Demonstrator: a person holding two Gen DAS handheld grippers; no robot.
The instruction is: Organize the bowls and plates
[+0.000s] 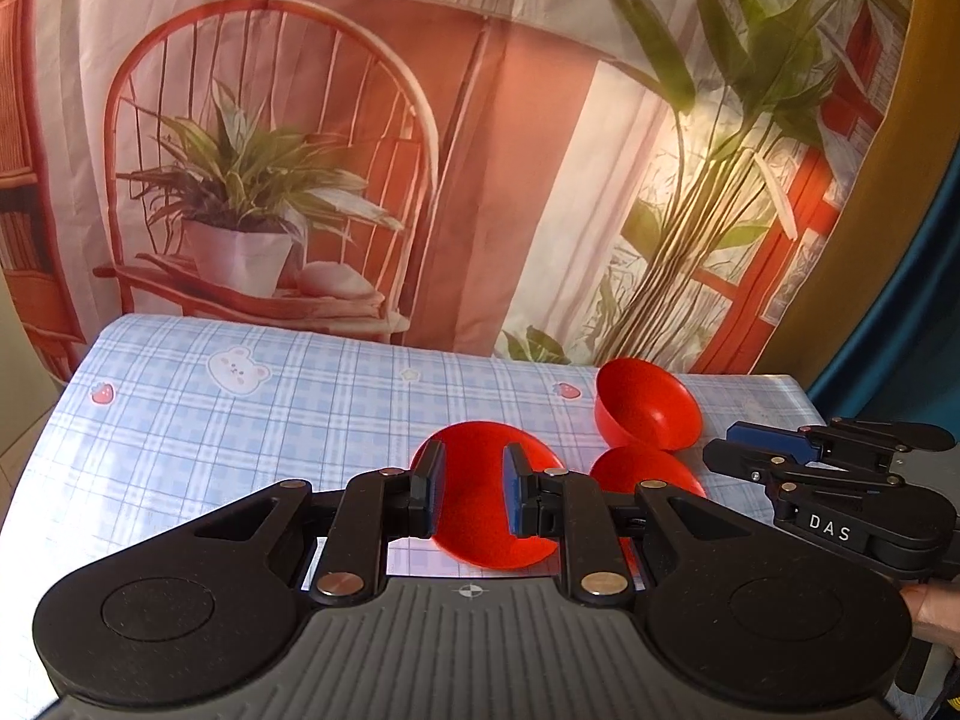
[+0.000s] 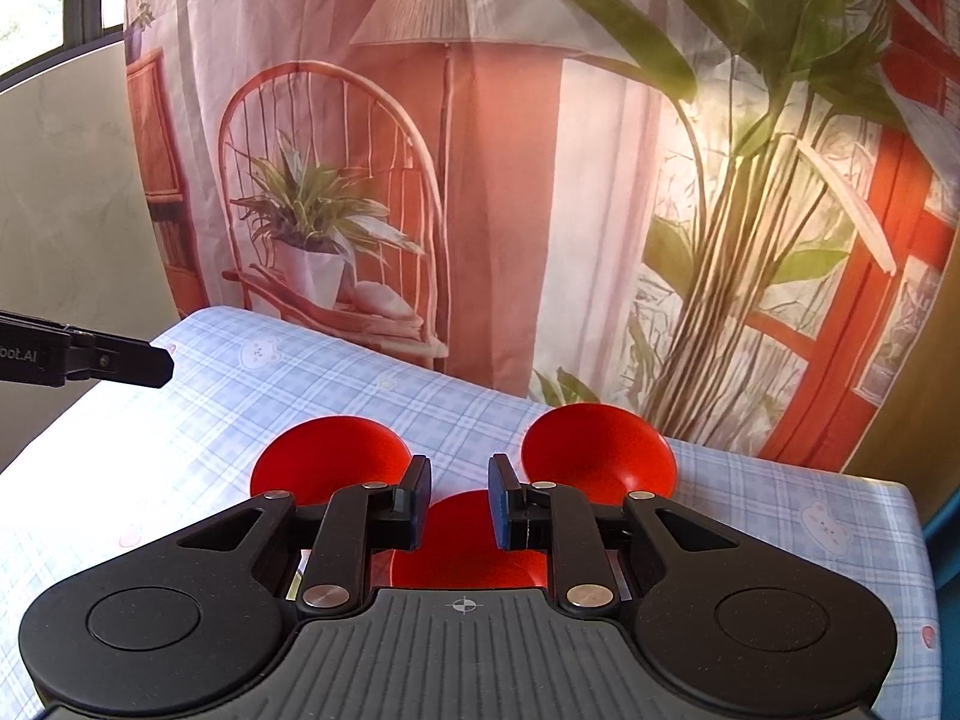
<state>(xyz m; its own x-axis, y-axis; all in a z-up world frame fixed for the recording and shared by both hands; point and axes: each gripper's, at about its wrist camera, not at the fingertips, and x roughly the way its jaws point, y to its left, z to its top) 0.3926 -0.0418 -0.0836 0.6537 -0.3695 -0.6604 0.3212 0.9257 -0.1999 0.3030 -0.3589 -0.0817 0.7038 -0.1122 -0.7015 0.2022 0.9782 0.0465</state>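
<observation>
Your left gripper (image 1: 474, 495) hovers spread and empty over the nearest red bowl (image 1: 480, 516) on the checked tablecloth (image 1: 240, 420); two more bowls sit right of it. From the right wrist, your right gripper (image 2: 459, 501), also spread, frames the middle bowl (image 2: 462, 540). Nothing looks stacked yet; next, pinch a rim.

three plain, glossy red plastic bowls (image 2: 332, 450) (image 2: 600, 450) (image 2: 462, 540) sit on the tabletop (image 1: 240, 420), whose cloth is a pale blue-and-white plaid dotted with white bear faces and small red strawberries. the left claw (image 1: 471, 495) and the right claw (image 2: 459, 501) are matte black with blue pads on their inner faces. the printed fabric backdrop (image 2: 480, 150) shows terracotta orange, cream stripes and green leaves.
</observation>
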